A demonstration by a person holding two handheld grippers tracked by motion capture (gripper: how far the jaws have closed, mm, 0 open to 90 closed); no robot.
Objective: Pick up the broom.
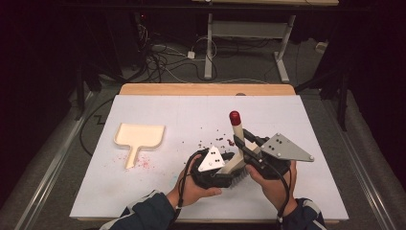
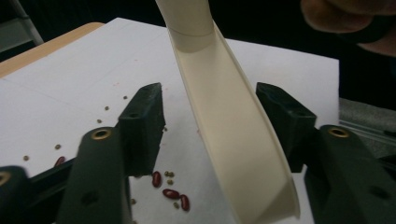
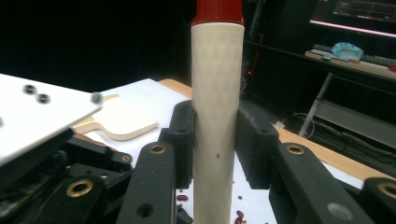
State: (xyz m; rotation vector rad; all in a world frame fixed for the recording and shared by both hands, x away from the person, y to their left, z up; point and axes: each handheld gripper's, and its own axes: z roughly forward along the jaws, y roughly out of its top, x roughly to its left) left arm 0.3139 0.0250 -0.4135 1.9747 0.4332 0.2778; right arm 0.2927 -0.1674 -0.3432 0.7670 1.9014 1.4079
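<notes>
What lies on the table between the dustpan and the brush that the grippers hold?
Scattered red beans and small crumbs on the white table sheet, most of them near the brush; beside the dustpan only faint pink specks. The high view shows it.

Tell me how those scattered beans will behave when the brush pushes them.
The beans look small, smooth and rounded, so they will probably roll and scatter rather than slide together. Sizes differ, red ones beside tiny greenish ones, so the small ones may slip under the bristles. They lie loose on the flat sheet, so they should move easily.
</notes>
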